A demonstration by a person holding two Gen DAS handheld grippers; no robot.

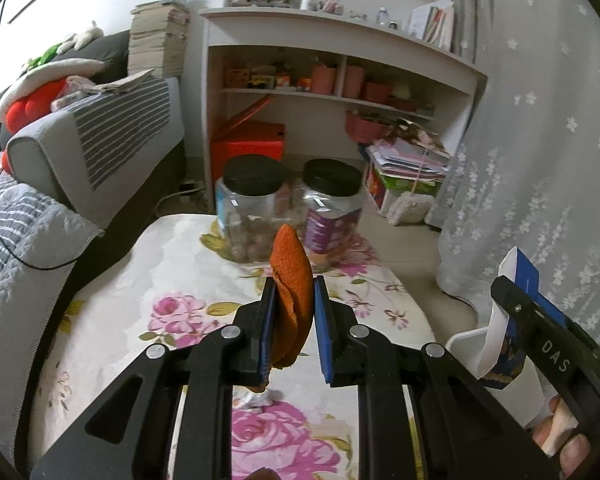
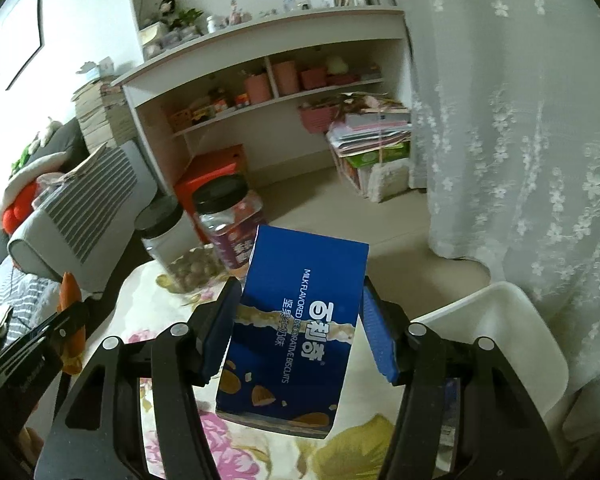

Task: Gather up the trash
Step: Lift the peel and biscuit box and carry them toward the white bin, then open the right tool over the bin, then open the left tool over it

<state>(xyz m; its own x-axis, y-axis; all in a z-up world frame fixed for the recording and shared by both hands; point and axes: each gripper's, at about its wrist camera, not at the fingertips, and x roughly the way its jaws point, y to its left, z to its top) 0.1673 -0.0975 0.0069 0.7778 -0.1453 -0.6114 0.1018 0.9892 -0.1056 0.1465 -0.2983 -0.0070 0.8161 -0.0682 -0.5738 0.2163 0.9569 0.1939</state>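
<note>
My left gripper (image 1: 294, 304) is shut on a piece of orange peel (image 1: 292, 280) and holds it above the floral tablecloth (image 1: 172, 264). My right gripper (image 2: 298, 320) is shut on a blue biscuit box (image 2: 296, 332), held up above the table. The box and right gripper also show at the right of the left wrist view (image 1: 516, 320), over a white bin (image 1: 466, 342). The white bin (image 2: 500, 332) sits just right of the table in the right wrist view. The peel and left gripper show at the left there (image 2: 70, 292). A crumpled silvery wrapper (image 1: 258, 400) lies on the cloth under my left gripper.
Two clear jars with black lids (image 1: 252, 208) (image 1: 332, 208) stand at the table's far edge. A grey sofa (image 1: 92, 140) is on the left, a white shelf unit (image 1: 340, 80) behind, a red stool (image 1: 248, 140) on the floor, and a lace curtain (image 1: 540, 140) on the right.
</note>
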